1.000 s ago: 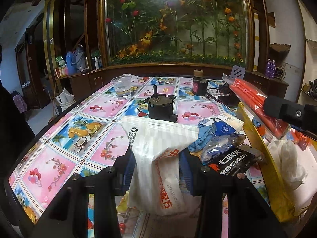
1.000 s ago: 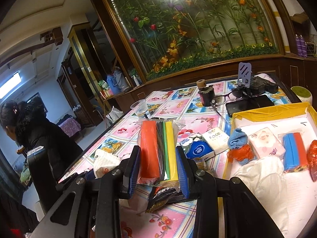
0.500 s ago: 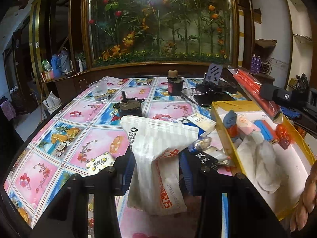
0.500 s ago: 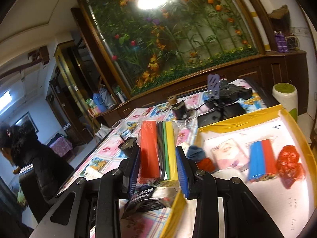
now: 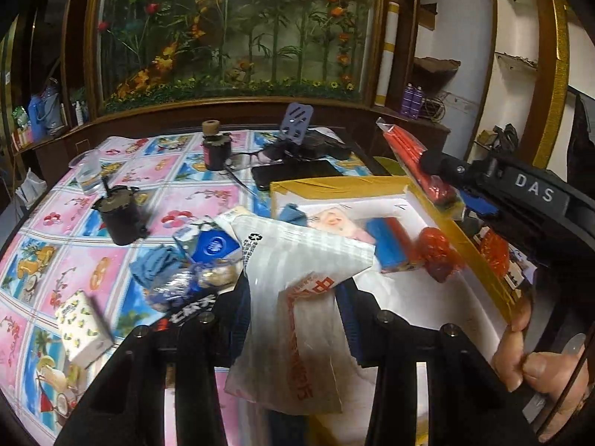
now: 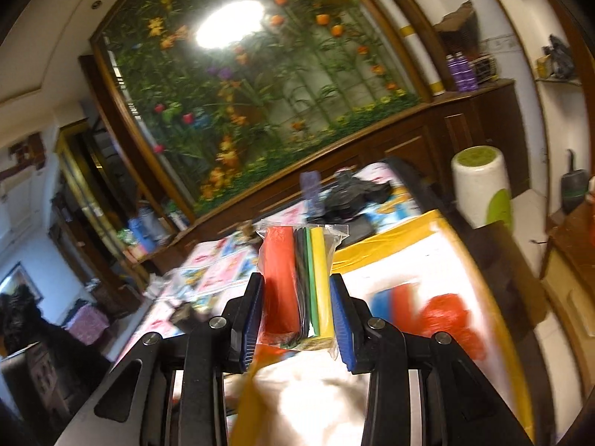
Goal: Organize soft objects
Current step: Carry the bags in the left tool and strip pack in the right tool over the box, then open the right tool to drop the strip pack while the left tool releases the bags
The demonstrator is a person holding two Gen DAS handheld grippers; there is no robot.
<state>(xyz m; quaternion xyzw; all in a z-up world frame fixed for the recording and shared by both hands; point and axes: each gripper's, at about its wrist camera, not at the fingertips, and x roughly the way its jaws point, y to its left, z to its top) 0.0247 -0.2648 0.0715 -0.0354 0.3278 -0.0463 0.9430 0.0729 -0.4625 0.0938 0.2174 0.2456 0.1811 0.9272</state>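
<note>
My left gripper (image 5: 293,297) is shut on a white plastic bag with red print (image 5: 297,282), held at the near left edge of a yellow-rimmed white box (image 5: 334,186). The box holds a blue-and-red pack (image 5: 388,241), a red mesh ball (image 5: 438,249) and a pink tissue pack (image 5: 334,223). My right gripper (image 6: 295,308) is shut on a clear bag of coloured sheets (image 6: 297,278), red, black, green and yellow, held above the same box (image 6: 390,239). It also shows in the left wrist view (image 5: 416,160), over the box's right rim.
On the floral tablecloth (image 5: 74,223) left of the box lie a blue tissue pack (image 5: 215,245), a blue cloth (image 5: 156,264), a crinkly clear packet (image 5: 186,282), a lemon-print pack (image 5: 81,319). A black pot (image 5: 119,215), a dark bottle (image 5: 214,148), a phone (image 5: 297,173) stand farther back.
Both grippers have swung right toward the box, still holding their bags. The right one has moved over the box and tilted; the left one has reached the box's near left edge.
</note>
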